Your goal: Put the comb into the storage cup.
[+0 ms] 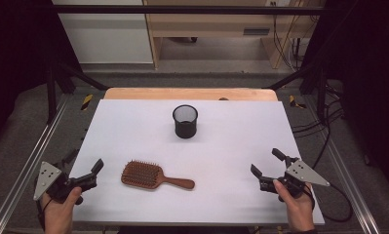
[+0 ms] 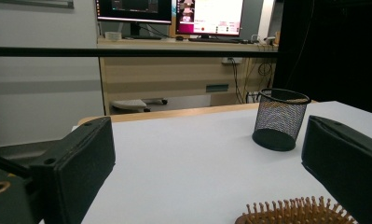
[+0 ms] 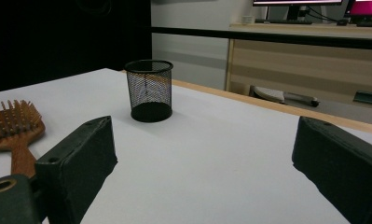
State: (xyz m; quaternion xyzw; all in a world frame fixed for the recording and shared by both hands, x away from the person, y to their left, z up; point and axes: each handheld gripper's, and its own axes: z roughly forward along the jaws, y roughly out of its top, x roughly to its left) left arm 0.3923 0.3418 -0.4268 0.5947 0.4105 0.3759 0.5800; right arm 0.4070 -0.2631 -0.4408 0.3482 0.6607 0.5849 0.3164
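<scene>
The brush (image 1: 155, 176) lies flat near the bench's (image 1: 133, 122) front edge, left of centre, bristles up, its long axis along that edge with the oval wooden head toward the left gripper (image 1: 82, 170) and the handle pointing at the right gripper (image 1: 268, 165). The left one is nearer, just beside the head. Both grippers' fingers (image 2: 76, 163) stand wide apart and empty at the front corners; a black mesh cup (image 1: 185, 121) stands upright toward the back edge.

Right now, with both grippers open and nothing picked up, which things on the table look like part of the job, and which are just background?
Likely the job:
hairbrush
mesh cup
left hand-held gripper
right hand-held gripper

Just background:
monitors
wooden desk
cables
</scene>
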